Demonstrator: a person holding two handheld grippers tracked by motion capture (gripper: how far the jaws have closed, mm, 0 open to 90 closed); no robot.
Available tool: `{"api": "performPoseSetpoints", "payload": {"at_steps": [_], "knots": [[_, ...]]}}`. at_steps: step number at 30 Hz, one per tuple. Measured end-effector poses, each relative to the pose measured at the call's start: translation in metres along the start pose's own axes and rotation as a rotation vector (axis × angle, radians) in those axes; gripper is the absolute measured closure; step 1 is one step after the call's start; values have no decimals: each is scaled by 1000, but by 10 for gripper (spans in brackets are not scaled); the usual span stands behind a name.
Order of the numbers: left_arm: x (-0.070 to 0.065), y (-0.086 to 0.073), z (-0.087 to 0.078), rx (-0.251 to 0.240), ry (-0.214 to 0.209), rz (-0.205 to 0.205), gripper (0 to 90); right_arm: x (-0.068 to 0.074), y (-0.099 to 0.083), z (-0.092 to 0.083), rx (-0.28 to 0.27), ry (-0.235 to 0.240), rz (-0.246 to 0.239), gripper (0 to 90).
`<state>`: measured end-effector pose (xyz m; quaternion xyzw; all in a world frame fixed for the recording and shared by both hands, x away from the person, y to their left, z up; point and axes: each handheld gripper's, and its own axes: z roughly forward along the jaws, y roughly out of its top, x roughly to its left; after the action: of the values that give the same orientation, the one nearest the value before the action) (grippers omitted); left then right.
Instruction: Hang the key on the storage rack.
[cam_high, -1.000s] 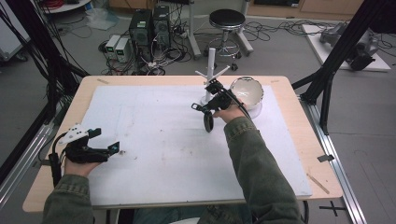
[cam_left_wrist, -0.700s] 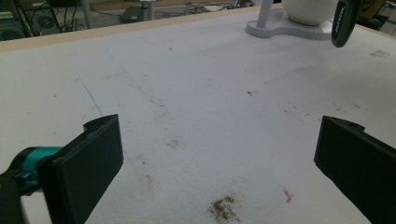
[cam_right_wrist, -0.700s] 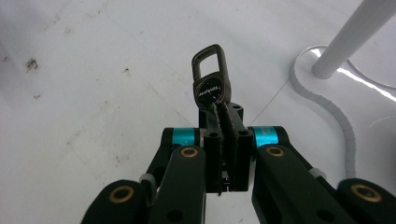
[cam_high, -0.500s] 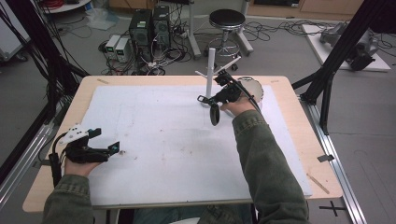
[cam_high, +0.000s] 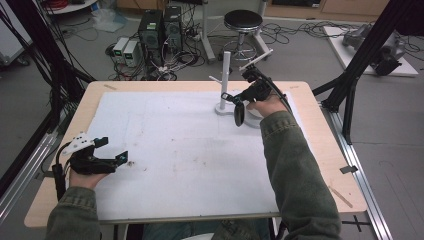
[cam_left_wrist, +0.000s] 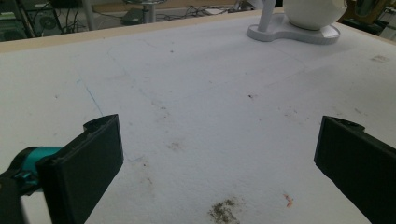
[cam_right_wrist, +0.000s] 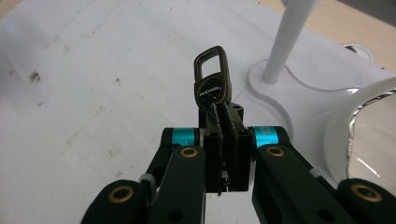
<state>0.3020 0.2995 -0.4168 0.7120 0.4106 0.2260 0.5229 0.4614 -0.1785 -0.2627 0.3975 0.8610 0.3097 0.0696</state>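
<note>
Right gripper lifted off the white mat, out at the far right part of the table, jaws pressed together on a strap. Clamped between them, seen along the right gripper view: a dark strap ending in a round black fob with small lettering and a dark metal clip loop, a key fob by the look of it. Fob poking out just past the jaw tips, loop pointing away from the gripper. In the high view, a dark oval piece hanging down below the same gripper; whether part of the same item cannot be told.

Just beyond the fob, ahead and to the right of the jaws: a white peg stand, upright post on a flat rounded base. Short pegs sticking out from the post in the high view. Right of the jaws, close beside the stand's base: a white bowl-shaped object with a shiny inner rim. No contact visible between fob and stand.

Left gripper down low near the mat at the near left, held by the left hand, jaws spread wide with bare mat between them. Smudges and a dark stain on the mat right ahead of the jaws. Far ahead and to the right of that gripper, the stand's base and the white bowl, well apart from it.
</note>
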Motion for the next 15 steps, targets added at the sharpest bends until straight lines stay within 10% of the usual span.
{"api": "performPoseSetpoints", "payload": {"at_steps": [15], "knots": [[1,0,0,-5,7,-3,17,-7,29,-28,-59,-2,6,869]]}}
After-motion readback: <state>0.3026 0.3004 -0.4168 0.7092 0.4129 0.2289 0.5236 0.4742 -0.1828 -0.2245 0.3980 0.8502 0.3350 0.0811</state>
